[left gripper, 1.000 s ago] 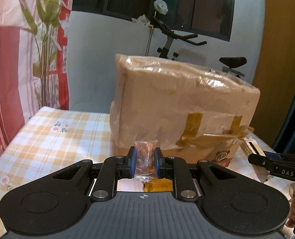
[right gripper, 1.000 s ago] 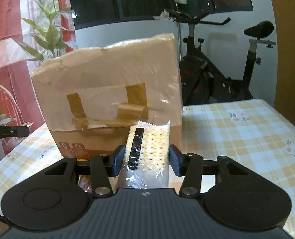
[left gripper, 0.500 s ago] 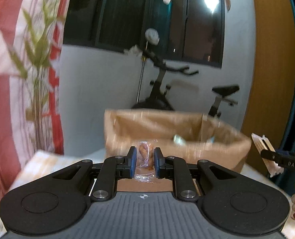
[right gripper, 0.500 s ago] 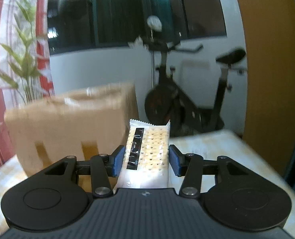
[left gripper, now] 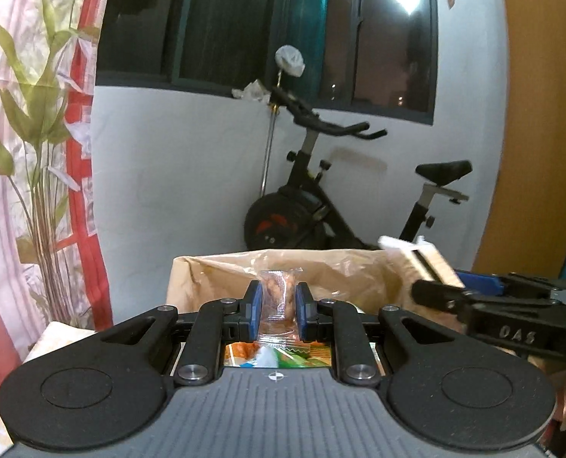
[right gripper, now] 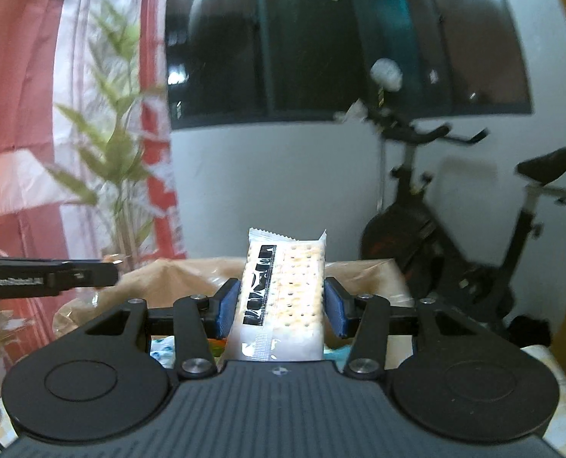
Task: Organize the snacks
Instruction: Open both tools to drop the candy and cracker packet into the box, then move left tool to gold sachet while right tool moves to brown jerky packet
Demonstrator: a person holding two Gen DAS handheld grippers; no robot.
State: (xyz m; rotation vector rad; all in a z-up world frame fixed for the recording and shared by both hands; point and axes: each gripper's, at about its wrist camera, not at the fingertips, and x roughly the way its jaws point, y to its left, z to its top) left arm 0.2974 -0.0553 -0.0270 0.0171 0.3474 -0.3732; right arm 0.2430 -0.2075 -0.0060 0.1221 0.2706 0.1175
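Both grippers have risen since 1 second ago: then the taped side of the cardboard box filled each view, and now both cameras look over its rim into the open top.

In the left wrist view, the left gripper is clenched on a small clear snack sachet with brown pieces inside. The sachet stands upright between the 2 blue pads, its crimped top edge above them, over the near edge of the box.

In the right wrist view, the right gripper is clamped on a cracker packet. The packet is clear film over pale dotted crackers, with a black strip of print down its left side and a white zigzag seal on top. It stands upright between the blue pads, over the near edge of the box. The same packet shows blurred at the right of the left wrist view, above the box's right edge.

Thin plastic film lines the box rim. Inside lie other wrapped snacks: orange, green and white wrappers below the left gripper, blue-white ones below the right. Their kinds cannot be told.

Behind the box stands an exercise bike.
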